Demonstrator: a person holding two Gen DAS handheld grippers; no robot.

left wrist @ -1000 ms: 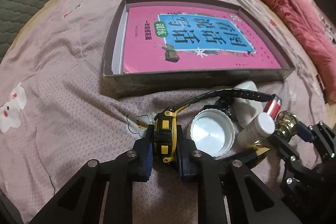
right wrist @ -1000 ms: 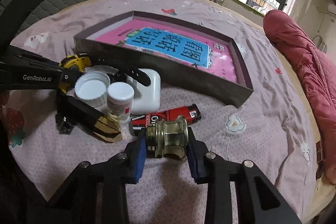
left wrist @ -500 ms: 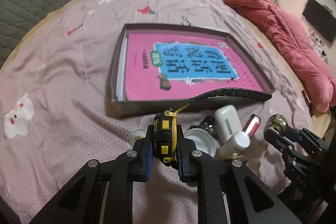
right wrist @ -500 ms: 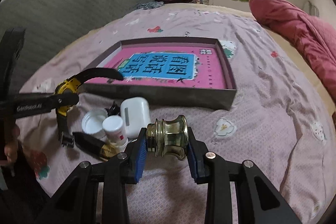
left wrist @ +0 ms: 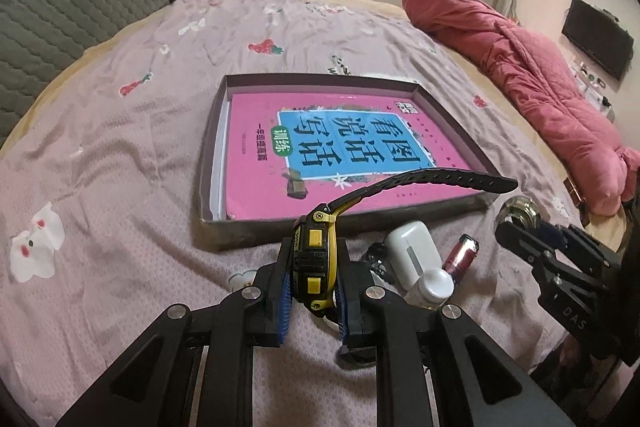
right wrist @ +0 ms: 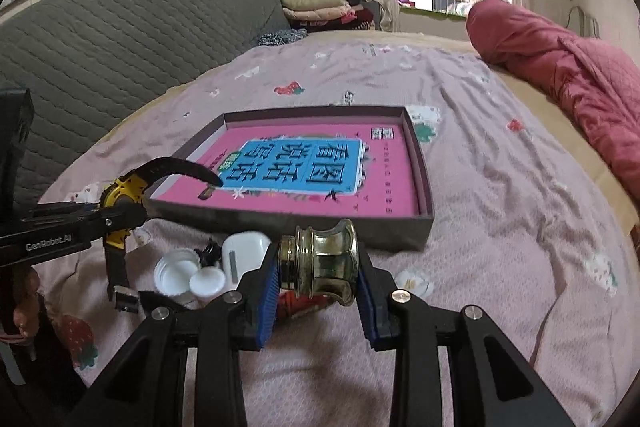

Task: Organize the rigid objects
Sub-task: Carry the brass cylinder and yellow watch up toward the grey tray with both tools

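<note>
The yellow and black digital wristwatch is clamped by its case between the blue pads of my left gripper, lifted clear of the pinkish patterned bedsheet. One black rubber strap arcs forward and to the right, its tip hanging over the near wall of the shallow grey cardboard box lid. The other strap dangles below, seen only from the right wrist view.

My right gripper holds a short brass spool-shaped fitting, pinched across its two flared ends so that its long axis runs sideways between the pads. It too is off the sheet.

The box lid lies straight ahead of both grippers and just beyond them, its long side running left to right. A pink book with a blue title panel covers nearly the whole floor of it. I judge the left gripper the nearer of the two, since the watch strap already overhangs the wall; the brass fitting sits a little short of the near wall.

Left on the sheet, between the grippers and the box: a white earbud case, a small white-capped bottle, a red lighter and a white jar lid (plus a small black piece I cannot identify).
</note>
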